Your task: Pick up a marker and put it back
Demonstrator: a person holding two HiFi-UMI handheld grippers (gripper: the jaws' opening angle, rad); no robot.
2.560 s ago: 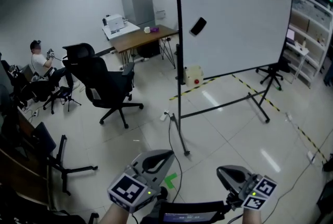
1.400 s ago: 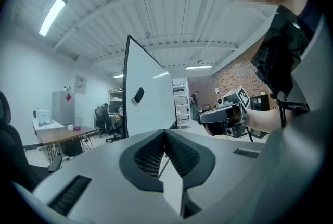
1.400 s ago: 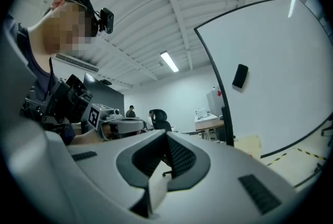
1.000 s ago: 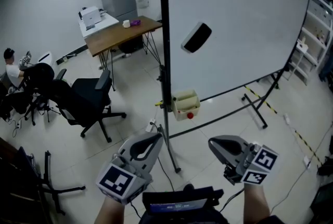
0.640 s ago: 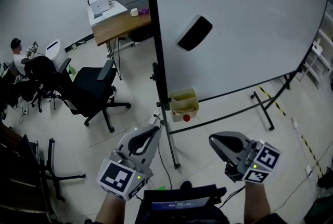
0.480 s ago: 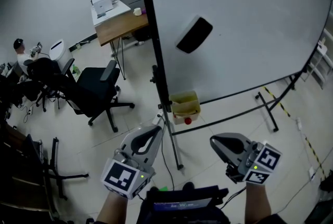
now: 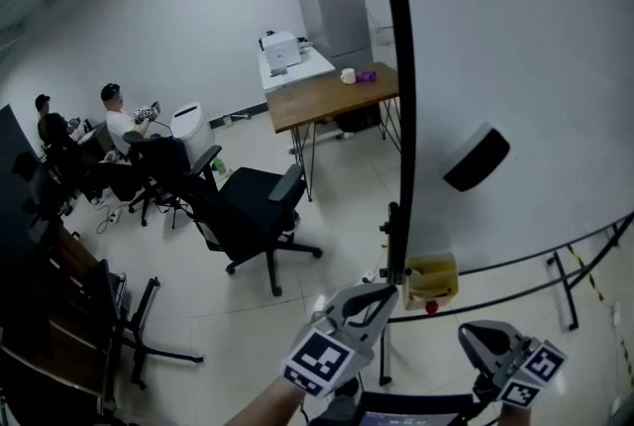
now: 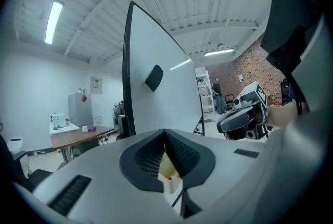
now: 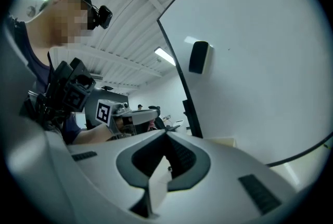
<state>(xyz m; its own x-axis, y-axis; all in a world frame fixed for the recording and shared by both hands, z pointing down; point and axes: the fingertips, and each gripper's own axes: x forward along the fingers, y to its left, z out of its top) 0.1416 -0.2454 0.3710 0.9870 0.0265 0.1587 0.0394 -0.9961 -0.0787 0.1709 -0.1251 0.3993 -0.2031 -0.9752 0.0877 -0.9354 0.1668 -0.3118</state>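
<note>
A pale yellow box (image 7: 431,279) hangs on the whiteboard's black post (image 7: 400,117), with a small red thing (image 7: 432,306) at its underside. In the left gripper view the box (image 8: 167,170) shows behind the jaws with red-tipped items (image 8: 168,177) in it; no single marker is clear. My left gripper (image 7: 381,291) is shut and empty, just left of the box, its tips (image 8: 165,131) meeting. My right gripper (image 7: 468,333) hangs below and right of the box, jaws (image 9: 166,136) closed on nothing. A black eraser (image 7: 475,158) sticks to the whiteboard (image 7: 515,38).
A wooden desk (image 7: 332,95) with a cup stands at the back. A black office chair (image 7: 248,216) is left of the post. Two people (image 7: 119,122) sit at the far left. The whiteboard's leg (image 7: 572,290) runs along the floor at right.
The head view has swung left: the whiteboard now fills the right side, and desk and chairs sit in the middle. Both grippers show lower and further right, close to the box, still shut.
</note>
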